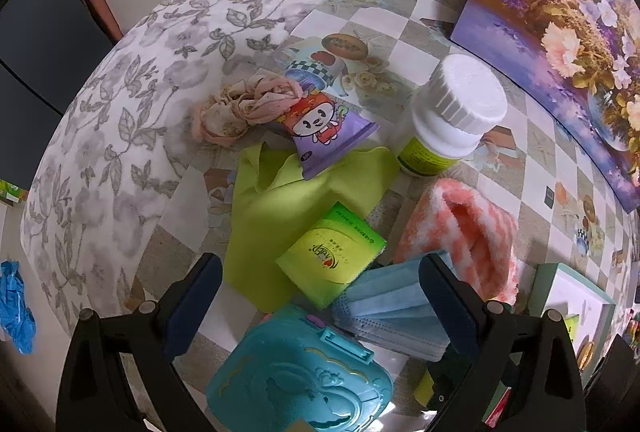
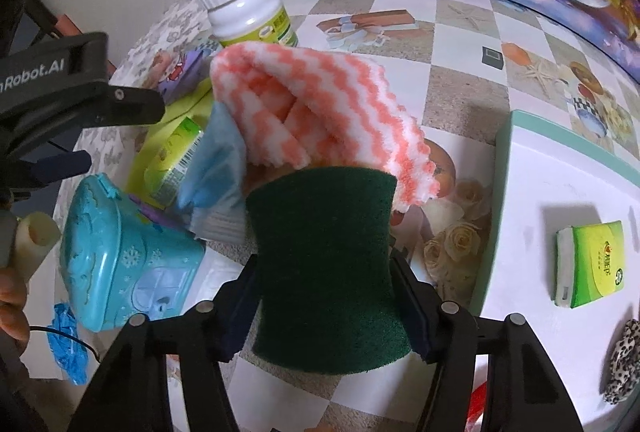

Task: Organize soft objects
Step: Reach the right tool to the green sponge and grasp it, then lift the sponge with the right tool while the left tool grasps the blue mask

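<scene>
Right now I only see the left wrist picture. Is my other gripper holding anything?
Observer: Yes, the right gripper is closed on a dark green sponge, with a pad on each side.
Operator: Is there something in the white tray?
Observer: A green tissue pack lies flat in the white tray.
Operator: Anything else there?
Observer: A leopard-print scrunchie lies on the tray too, at the picture's lower right edge.
</scene>
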A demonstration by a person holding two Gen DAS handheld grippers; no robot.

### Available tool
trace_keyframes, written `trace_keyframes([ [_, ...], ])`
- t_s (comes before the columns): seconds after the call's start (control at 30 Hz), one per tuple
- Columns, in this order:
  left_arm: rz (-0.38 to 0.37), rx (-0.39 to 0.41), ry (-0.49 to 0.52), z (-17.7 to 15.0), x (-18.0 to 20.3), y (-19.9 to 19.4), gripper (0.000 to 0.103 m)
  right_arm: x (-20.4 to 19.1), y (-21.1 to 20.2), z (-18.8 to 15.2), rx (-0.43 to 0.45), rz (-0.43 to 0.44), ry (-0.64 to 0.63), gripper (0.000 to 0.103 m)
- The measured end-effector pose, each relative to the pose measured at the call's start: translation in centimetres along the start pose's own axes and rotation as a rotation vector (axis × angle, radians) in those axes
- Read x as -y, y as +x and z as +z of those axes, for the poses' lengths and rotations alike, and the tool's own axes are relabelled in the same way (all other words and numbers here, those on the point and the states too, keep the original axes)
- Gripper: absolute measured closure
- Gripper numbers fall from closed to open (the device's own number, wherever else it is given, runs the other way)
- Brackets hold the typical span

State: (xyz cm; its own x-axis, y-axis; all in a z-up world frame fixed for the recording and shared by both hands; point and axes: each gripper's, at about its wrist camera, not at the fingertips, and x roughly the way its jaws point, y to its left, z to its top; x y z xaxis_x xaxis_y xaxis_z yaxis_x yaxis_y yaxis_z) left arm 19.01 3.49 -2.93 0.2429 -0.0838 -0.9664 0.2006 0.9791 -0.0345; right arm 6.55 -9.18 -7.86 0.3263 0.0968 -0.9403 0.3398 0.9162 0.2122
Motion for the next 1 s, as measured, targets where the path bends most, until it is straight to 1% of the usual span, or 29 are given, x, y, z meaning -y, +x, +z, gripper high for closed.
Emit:
trace_keyframes([
  [0.17,-0.033,-0.002,0.011,-0.1,0.5,-0.3,0.004,0.5,-1.2,0.3,0.021,0.016,0.014,0.038],
  [0.27,-0.05,0.0,0.024,-0.2,1.0,-0.6,0.004,0.8,-2.0,0.4,0.036,0.01,0.029,0.038],
  [0.3,-0.048,0.002,0.033,-0.2,1.2,-0.6,0.004,1.1,-2.0,1.3,0.039,0.005,0.031,0.038],
  [0.33,-0.045,0.004,0.041,-0.2,1.5,-0.7,0.004,1.3,-2.3,1.3,0.042,-0.001,0.033,0.038],
  [0.53,-0.039,0.002,0.09,-0.4,2.9,-0.7,0.004,3.3,-4.5,0.9,0.064,-0.013,0.065,0.038],
  [0.83,-0.011,-0.018,0.19,-1.5,5.7,0.4,0.004,6.1,-8.8,0.9,0.146,-0.034,0.126,0.038],
  [1.0,0.011,-0.017,0.254,-2.1,7.4,1.0,0.004,7.2,-9.8,0.8,0.162,-0.031,0.154,0.038],
])
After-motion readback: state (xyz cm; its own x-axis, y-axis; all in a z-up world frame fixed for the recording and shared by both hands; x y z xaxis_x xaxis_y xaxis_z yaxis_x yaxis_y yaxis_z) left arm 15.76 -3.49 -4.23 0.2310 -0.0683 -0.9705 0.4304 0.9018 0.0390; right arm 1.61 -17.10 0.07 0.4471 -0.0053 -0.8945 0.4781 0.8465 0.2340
